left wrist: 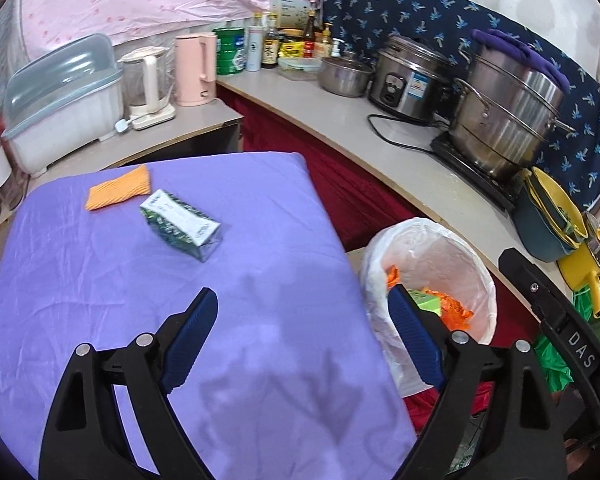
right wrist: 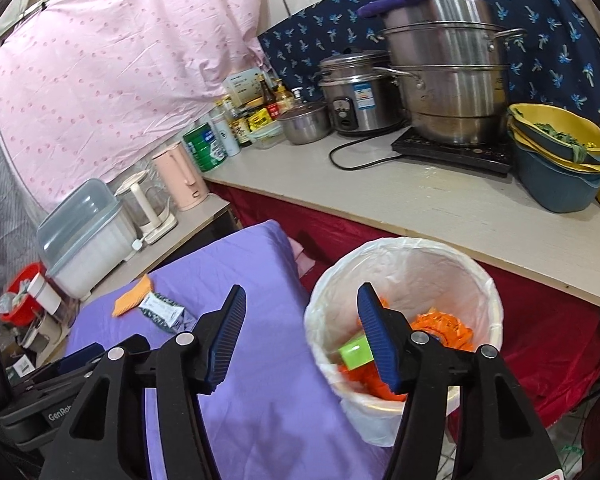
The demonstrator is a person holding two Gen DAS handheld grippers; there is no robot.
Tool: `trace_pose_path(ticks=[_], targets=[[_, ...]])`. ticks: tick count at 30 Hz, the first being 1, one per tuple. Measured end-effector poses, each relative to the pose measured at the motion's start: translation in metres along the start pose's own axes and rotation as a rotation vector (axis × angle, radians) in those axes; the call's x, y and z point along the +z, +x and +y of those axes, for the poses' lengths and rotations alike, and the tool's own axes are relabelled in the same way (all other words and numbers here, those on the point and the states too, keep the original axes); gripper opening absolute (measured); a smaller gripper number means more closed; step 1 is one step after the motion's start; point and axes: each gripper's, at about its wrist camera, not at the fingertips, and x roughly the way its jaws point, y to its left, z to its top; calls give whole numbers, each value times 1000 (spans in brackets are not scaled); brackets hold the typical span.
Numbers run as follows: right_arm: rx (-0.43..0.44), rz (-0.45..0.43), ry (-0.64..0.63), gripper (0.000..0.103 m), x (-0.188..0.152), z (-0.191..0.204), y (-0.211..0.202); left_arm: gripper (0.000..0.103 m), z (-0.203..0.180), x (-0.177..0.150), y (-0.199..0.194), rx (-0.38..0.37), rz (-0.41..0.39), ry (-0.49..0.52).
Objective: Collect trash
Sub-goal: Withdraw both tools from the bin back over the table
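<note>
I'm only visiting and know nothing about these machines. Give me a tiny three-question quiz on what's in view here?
1. True or false: the left tool holds the green box.
2. Which two items lie on the purple cloth?
3. The bin is lined with: A) a white bag, B) a black bag, C) nothing.

Key: 1. False, both it and the right tool are open and hold nothing. 2. The green box and the orange pad. 3. A.
</note>
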Motion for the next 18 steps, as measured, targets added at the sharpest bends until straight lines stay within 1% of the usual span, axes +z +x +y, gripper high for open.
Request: trace_pose_path(ticks=[7,18], targets=[[43,50,-50,59,-21,38,16,83,56,-11,-6,64,9,-61],[106,136,-141,61,-55,101,58,83,142,-27,-3,161,35,-154]])
